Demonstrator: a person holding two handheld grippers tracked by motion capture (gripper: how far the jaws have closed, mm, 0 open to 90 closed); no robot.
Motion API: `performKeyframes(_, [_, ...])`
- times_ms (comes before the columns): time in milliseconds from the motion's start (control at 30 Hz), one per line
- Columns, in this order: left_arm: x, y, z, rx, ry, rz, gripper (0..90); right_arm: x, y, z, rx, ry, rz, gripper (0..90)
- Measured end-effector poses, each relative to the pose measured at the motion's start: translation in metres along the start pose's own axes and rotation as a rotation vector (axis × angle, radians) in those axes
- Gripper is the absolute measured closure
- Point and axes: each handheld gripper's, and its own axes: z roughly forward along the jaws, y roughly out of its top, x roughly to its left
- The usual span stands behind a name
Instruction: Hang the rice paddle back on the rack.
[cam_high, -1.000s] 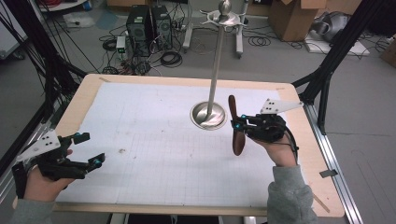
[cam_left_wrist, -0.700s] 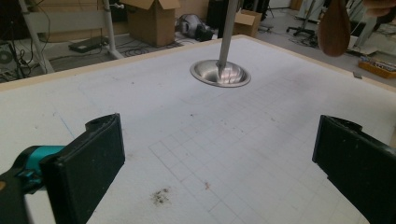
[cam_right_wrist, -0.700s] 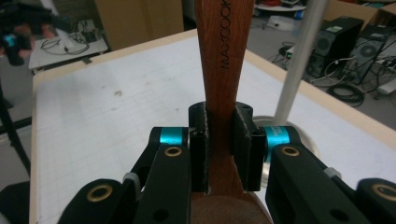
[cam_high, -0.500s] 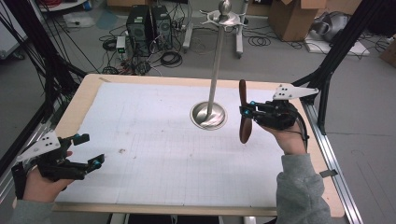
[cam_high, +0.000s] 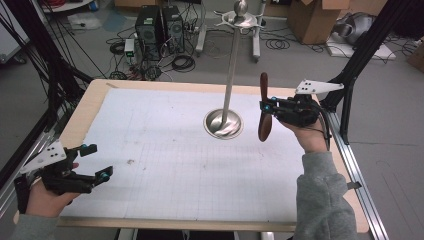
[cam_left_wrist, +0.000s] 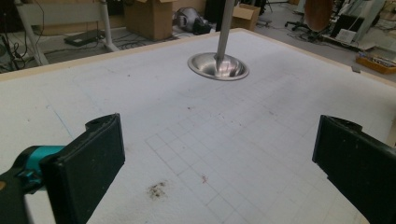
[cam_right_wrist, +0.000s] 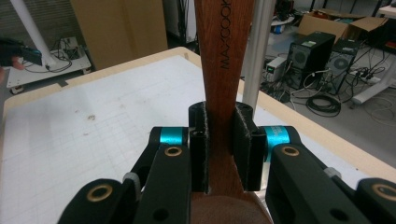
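At three o'clock on the table (cam_high: 150, 150), the right gripper (cam_high: 267, 107) pinches a wooden spoon (cam_high: 264, 107) by its handle and holds it upright in the air, well clear of the white mat. In the right gripper view the pads (cam_right_wrist: 198, 147) press flat on both sides of the narrow handle (cam_right_wrist: 219, 60), with the wider bowl end just below the jaws. A metal stand (cam_high: 231, 70) rises from its round dish base (cam_high: 223, 123) near the table's centre, and the spoon hangs just beside the pole, at about four o'clock from the base. A hook ring tops the pole at twelve o'clock; the work in hand looks like getting the spoon onto that stand.

At eight o'clock the left gripper (cam_high: 92, 162) hovers low over the table's near corner, jaws spread wide with nothing between them; the left gripper view shows bare mat between its pads (cam_left_wrist: 93, 163).

Risks from here, as a judgement: the grip sits on a smooth, tapering handle close to the heavy end, so a quick swing could let the spoon pivot or slide in the pads. The pole stands close, so a careless sweep toward ten o'clock could knock the spoon against it and tip or shift the stand, since nothing steadies its base. Lifting toward the top ring without turning the spoon may also bring the handle in at a poor angle.
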Motion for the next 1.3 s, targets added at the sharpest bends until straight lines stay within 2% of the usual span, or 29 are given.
performKeyframes(167, [0.000, -0.002, 0.000, 0.005, -0.002, -0.005, 2.8, -0.006, 0.009, 0.003, 0.006, -0.017, -0.002, 78.0])
performKeyframes(233, [-0.002, 0.000, -0.001, -0.011, -0.018, -0.007, 2.8, -0.009, 0.011, 0.005, 0.017, -0.050, 0.014, 78.0])
performKeyframes(333, [-0.007, 0.002, -0.001, -0.018, -0.025, 0.005, 2.8, -0.016, 0.013, 0.006, 0.006, -0.060, 0.033, 78.0])
performKeyframes(567, [-0.007, -0.002, -0.003, -0.002, -0.011, 0.005, 2.8, -0.030, 0.015, 0.004, -0.025, -0.046, 0.046, 78.0])
performKeyframes(733, [-0.007, -0.003, -0.006, -0.005, -0.005, 0.003, 2.8, -0.038, 0.017, 0.004, 0.002, -0.038, 0.035, 78.0])
performKeyframes(867, [-0.008, -0.003, -0.008, -0.001, -0.002, 0.003, 2.8, -0.044, 0.016, 0.005, 0.037, -0.063, 0.044, 78.0])
performKeyframes(1000, [-0.008, -0.004, -0.011, -0.004, 0.002, -0.002, 2.8, -0.049, 0.017, 0.003, 0.006, -0.065, 0.062, 78.0])
performKeyframes(1133, [-0.007, -0.005, -0.014, -0.004, 0.010, -0.005, 2.8, -0.051, 0.022, 0.004, 0.036, -0.087, 0.038, 78.1])
performKeyframes(1300, [-0.008, -0.007, -0.017, -0.003, 0.015, -0.007, 2.8, -0.052, 0.031, 0.003, 0.013, -0.081, 0.040, 78.0])
